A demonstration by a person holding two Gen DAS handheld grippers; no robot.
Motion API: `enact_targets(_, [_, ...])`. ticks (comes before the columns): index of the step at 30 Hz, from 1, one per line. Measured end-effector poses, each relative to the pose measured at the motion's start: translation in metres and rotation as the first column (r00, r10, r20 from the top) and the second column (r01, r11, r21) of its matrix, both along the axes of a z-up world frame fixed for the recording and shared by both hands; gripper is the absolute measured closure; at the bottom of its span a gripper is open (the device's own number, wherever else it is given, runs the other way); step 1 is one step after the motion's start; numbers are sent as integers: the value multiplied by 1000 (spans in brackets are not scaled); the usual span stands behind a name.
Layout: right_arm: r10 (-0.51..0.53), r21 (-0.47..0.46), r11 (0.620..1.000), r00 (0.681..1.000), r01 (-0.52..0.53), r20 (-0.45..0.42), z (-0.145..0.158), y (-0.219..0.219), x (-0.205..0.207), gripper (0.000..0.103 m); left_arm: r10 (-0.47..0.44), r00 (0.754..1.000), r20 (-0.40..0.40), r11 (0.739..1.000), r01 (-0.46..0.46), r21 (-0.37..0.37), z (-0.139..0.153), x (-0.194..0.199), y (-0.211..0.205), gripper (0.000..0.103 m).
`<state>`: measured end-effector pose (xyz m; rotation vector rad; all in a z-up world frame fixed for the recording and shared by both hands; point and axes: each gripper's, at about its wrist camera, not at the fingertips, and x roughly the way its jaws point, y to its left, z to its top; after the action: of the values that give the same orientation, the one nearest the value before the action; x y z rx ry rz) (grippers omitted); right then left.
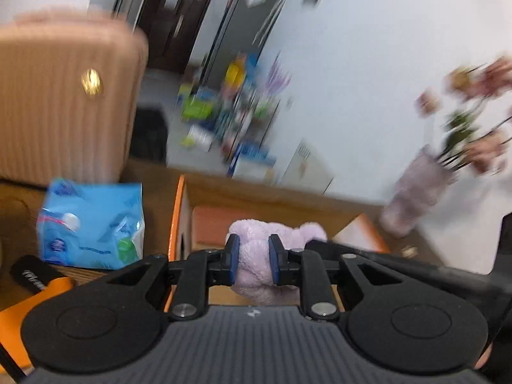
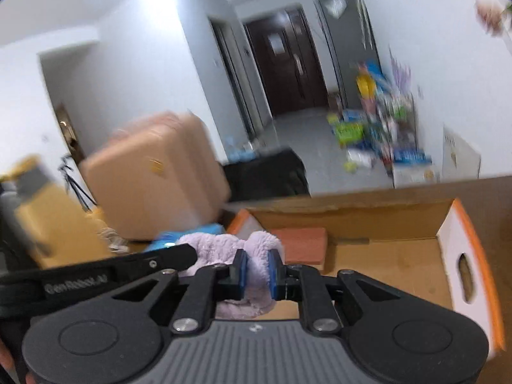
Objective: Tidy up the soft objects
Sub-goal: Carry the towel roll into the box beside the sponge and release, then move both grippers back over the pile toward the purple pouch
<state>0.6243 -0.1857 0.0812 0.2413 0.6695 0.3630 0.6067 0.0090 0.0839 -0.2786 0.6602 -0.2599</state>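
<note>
Cardboard is filling the lower half of the right wrist view: an open box (image 2: pixel 384 265) with an orange-trimmed white wall on the right and a brick-red slab (image 2: pixel 300 243) lying on its floor. In the left wrist view the same box (image 1: pixel 192 211) is sitting at centre, with a peach ribbed suitcase (image 1: pixel 64 102) looming in the upper left and a blue plastic pack (image 1: pixel 92 224) standing just beside the box's left wall. A vase of pinkish flowers (image 1: pixel 416 198) is smearing past on the right; everything beyond the grippers is blurred.

Both claws are carrying one thing between them. The left gripper (image 1: pixel 254 257) is pinching narrow on the lilac plush towel (image 1: pixel 256 268), and the right gripper (image 2: pixel 257 272) is clamping narrow on another bunch of that same towel (image 2: pixel 224 246). The cloth is hanging in front of the camera, over the near part of the box.

To do this step well, I'd say both hands ought to be travelling together so the span between them is neither tearing tight nor sagging onto the box rim, then lowering it clear of the walls before letting go, ideally onto bare floor beside the red slab.

The towel itself is looking thick, fuzzy and pale lilac, bunching into soft rounded lobes around the blue pads (image 2: pixel 242 267) and drooping in a fold beneath them.
</note>
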Motion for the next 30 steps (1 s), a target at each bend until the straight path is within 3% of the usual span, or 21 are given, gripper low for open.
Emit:
enact_targets(2, [-10, 4, 1000, 997, 10, -82, -24, 5, 34, 89, 24, 998, -65, 999, -21, 43, -21, 28, -5, 83])
enact_targets(5, [-30, -47, 999, 989, 24, -143, -46, 18, 59, 89, 34, 995, -93, 995, -25, 94, -44, 46, -7, 82])
enact_targets(9, [-75, -130, 990, 986, 56, -146, -59, 27, 67, 81, 25, 997, -71, 988, -14, 152, -55, 48, -12, 80])
enact_targets(13, [-83, -113, 992, 980, 63, -182, -60, 24, 65, 73, 21, 998, -62, 986, -11, 167, -53, 47, -15, 76])
enact_targets(15, [-72, -92, 994, 982, 57, -172, -49, 19, 58, 69, 33, 998, -48, 983, -24, 185, -44, 41, -13, 65])
enact_targets(19, [-66, -103, 993, 994, 57, -90, -8, -10, 24, 62, 20, 1000, 0, 977, -19, 211, -12, 16, -7, 59])
enact_targets(21, [-68, -122, 991, 997, 62, -48, 16, -24, 4, 55, 18, 999, 37, 972, -27, 235, 8, -6, -1, 50])
enact_targets(22, [-68, -135, 989, 997, 64, -23, 28, -31, -10, 52, 21, 998, 57, 969, -34, 246, 17, -19, 2, 45])
enact_targets(24, [-86, -162, 983, 996, 89, 25, 49, -48, -40, 47, 31, 995, 97, 965, -55, 257, 30, -50, 13, 23])
enact_targets(28, [-116, -187, 973, 987, 135, 110, 73, -79, -99, 41, 47, 985, 167, 947, -97, 306, 49, -113, 27, 15])
enact_targets(30, [-138, -193, 966, 976, 170, 167, 80, -93, -131, 35, 69, 971, 229, 940, -140, 311, 57, -147, 32, 4])
